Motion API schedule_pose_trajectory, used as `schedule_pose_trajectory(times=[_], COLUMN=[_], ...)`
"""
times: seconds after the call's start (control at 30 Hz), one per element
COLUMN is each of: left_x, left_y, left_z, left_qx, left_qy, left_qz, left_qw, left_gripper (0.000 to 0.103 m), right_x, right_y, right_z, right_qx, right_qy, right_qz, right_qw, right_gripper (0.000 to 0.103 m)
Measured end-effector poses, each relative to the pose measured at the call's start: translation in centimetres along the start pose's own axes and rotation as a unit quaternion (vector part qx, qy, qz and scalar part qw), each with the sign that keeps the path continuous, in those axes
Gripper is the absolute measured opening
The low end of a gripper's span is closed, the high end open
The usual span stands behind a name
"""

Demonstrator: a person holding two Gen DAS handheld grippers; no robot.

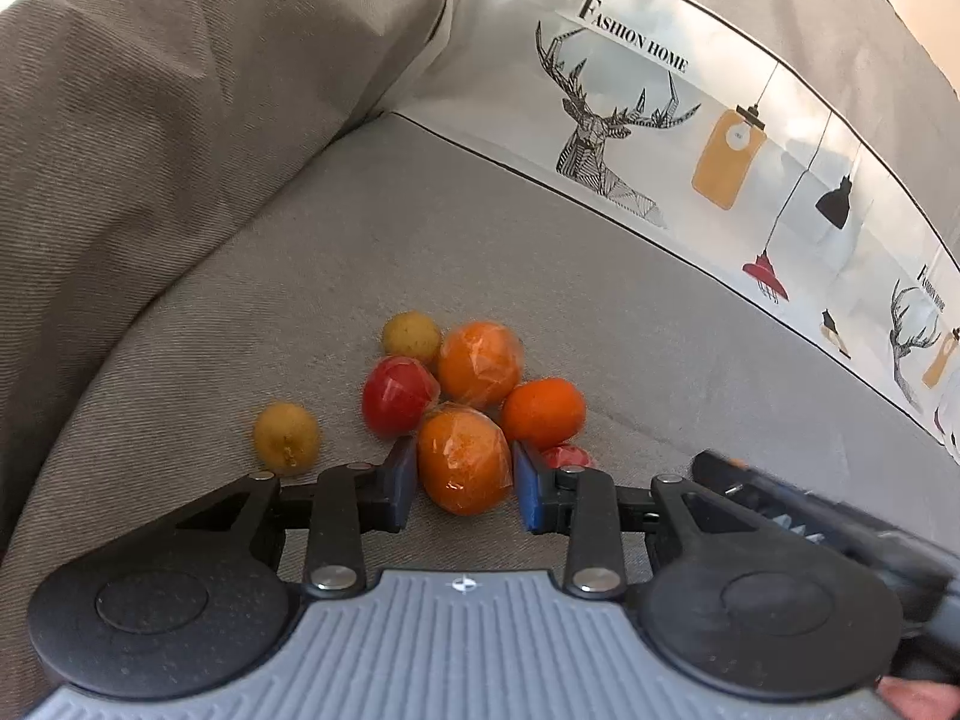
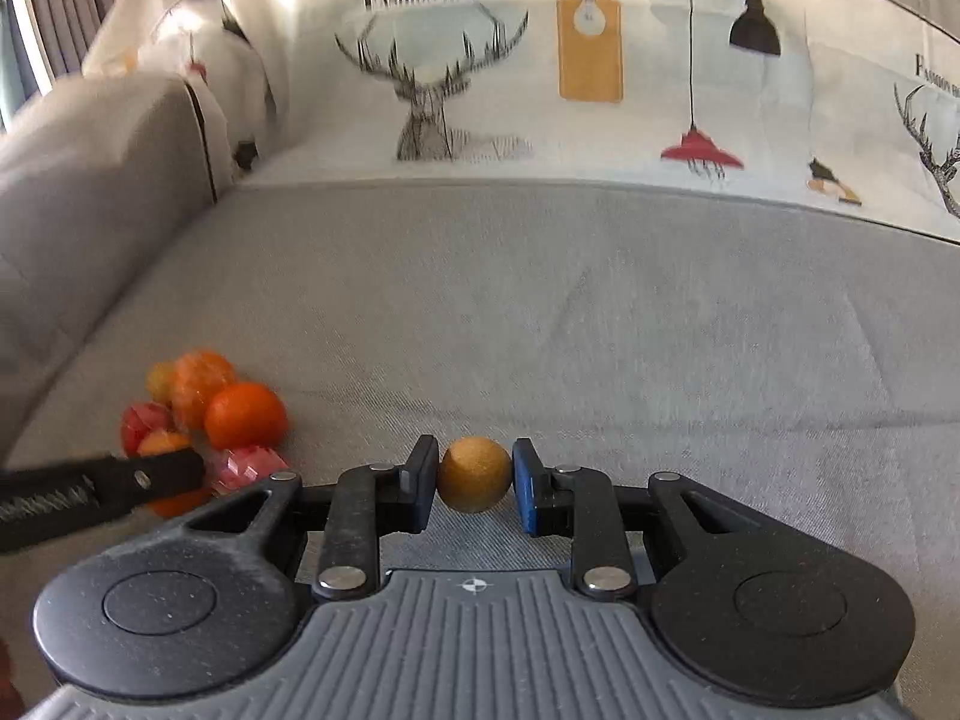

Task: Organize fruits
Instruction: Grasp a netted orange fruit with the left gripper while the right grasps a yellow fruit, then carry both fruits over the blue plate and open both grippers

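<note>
In the left wrist view a pile of fruit lies on a grey sofa seat. My left gripper has its blue pads against both sides of a plastic-wrapped orange at the front of the pile. Behind it lie another wrapped orange, a bare mandarin, a wrapped red fruit and two small yellow fruits. In the right wrist view my right gripper is shut on a small yellow-brown round fruit just above the seat, to the right of the pile.
A grey sofa arm rises on the left. Printed cushions with deer and lamps line the sofa back. A wrapped pink-red piece lies at the pile's near edge. The wide seat stretches to the right.
</note>
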State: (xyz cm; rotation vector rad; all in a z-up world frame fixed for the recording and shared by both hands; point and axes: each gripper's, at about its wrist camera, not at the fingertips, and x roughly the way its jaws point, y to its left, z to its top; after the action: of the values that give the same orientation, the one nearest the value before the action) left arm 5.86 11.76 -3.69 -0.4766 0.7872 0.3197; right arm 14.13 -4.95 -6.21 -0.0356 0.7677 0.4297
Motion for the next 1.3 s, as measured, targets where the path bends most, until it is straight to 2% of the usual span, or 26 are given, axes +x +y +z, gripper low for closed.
schedule_pose_trajectory(times=[0.17, 0.37, 0.53, 0.63, 0.77, 0.93, 1.1, 1.3], left_x=[-2.3, -6.6, -10.0, -11.8, -13.3, -13.9, -13.6, -12.8], left_y=[0.0, -2.7, -4.0, -4.5, -4.9, -5.7, -6.0, -6.7], left_z=[-0.5, -2.2, -4.8, -6.4, -8.5, -10.0, -10.5, -10.5], left_qx=[0.011, 0.076, 0.087, 0.094, 0.108, 0.144, 0.153, 0.171], left_qy=[-0.032, -0.082, -0.076, -0.069, -0.050, -0.053, -0.052, -0.046], left_qz=[-0.015, -0.065, -0.118, -0.144, -0.163, -0.158, -0.151, -0.166], left_qw=[0.9993, 0.9916, 0.9863, 0.9826, 0.9794, 0.9755, 0.9752, 0.9701], left_gripper=[0.037, 0.037, 0.037, 0.037, 0.037, 0.037, 0.037, 0.037], right_x=[-3.7, -10.2, -15.8, -17.9, -19.5, -20.4, -20.0, -19.6], right_y=[-0.7, -2.6, -4.8, -6.3, -7.8, -8.8, -10.3, -10.1], right_z=[0.6, 0.2, -3.0, -5.6, -8.5, -10.8, -11.5, -11.4], right_qx=[0.009, 0.030, 0.030, 0.050, 0.074, 0.057, 0.072, 0.075], right_qy=[-0.041, -0.080, -0.109, -0.108, -0.107, -0.113, -0.108, -0.111], right_qz=[0.027, 0.023, 0.017, 0.005, -0.006, -0.020, -0.038, -0.028], right_qw=[0.999, 0.996, 0.993, 0.993, 0.992, 0.992, 0.991, 0.991], right_gripper=[0.028, 0.028, 0.028, 0.028, 0.028, 0.028, 0.028, 0.028])
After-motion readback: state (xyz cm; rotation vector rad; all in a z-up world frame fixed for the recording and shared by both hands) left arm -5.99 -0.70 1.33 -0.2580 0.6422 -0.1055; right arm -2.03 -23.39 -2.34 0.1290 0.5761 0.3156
